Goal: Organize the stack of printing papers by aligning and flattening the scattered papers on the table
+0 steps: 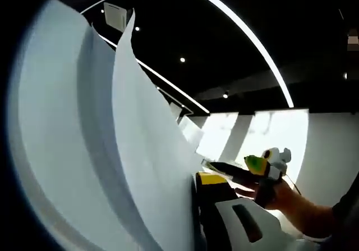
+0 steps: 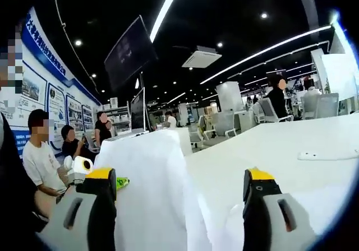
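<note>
The right gripper point(image 2: 179, 206), jaws apart, straddles the upright stack of papers point(image 2: 148, 189) on the table point(image 2: 291, 144). The left gripper point(image 1: 210, 206) presses the stack's side; I cannot tell its jaw state. Tap the edges down squarely before laying the stack flat.

Upright papers point(image 2: 148, 189) between open jaws

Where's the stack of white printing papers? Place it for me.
The stack of white printing papers stands on edge, held up off the table. In the left gripper view it fills the left side; in the right gripper view it rises between the right gripper's yellow-tipped jaws.
</note>
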A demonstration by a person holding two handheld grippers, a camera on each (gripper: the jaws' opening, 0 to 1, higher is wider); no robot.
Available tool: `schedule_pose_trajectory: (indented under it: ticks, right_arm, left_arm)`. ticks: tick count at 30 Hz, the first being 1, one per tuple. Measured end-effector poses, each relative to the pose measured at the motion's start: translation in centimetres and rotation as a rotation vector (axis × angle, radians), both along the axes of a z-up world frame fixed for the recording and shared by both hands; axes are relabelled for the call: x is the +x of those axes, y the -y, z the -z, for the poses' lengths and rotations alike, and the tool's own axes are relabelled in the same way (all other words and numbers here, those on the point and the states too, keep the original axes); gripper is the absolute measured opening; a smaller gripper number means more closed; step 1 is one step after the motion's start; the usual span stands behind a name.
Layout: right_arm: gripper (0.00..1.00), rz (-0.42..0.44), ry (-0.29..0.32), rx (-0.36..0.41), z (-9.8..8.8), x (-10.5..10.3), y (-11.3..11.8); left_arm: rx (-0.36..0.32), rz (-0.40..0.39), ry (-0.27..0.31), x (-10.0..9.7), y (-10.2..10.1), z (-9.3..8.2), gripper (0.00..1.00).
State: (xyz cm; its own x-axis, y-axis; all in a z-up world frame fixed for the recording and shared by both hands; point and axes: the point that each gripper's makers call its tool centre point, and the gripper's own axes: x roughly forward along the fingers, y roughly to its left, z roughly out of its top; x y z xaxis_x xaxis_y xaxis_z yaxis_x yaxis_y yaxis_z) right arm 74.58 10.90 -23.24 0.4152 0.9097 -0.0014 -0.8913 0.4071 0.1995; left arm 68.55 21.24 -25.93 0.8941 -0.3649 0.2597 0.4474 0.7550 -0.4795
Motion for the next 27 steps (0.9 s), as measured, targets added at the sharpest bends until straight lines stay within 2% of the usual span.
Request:
schedule_pose_trajectory:
  ticks: [10,17,20,27]
  right_arm:
    - [0.88,0.026,-0.018,0.047,-0.7,-0.3,1.8]
    - [0.88,0.026,-0.033,0.048,-0.4,-0.4,2.3]
    - [0.88,0.019,-0.062,0.081,-0.5,-0.5,2.8]
    - [0.88,0.031,-0.063,0.096,-0.6,-0.8,3.7]
  left_arm:
    - [-0.004,0.001,-0.001,0.0,0.1,0.0,0.1]
    - [-0.005,0.001,-0.002,0.0,0.1,0.0,0.1]
    - [-0.003,0.004,-0.003,0.0,0.2,0.0,0.1]
    - [-0.004,0.006,-0.003,0.0,0.2,0.0,0.1]
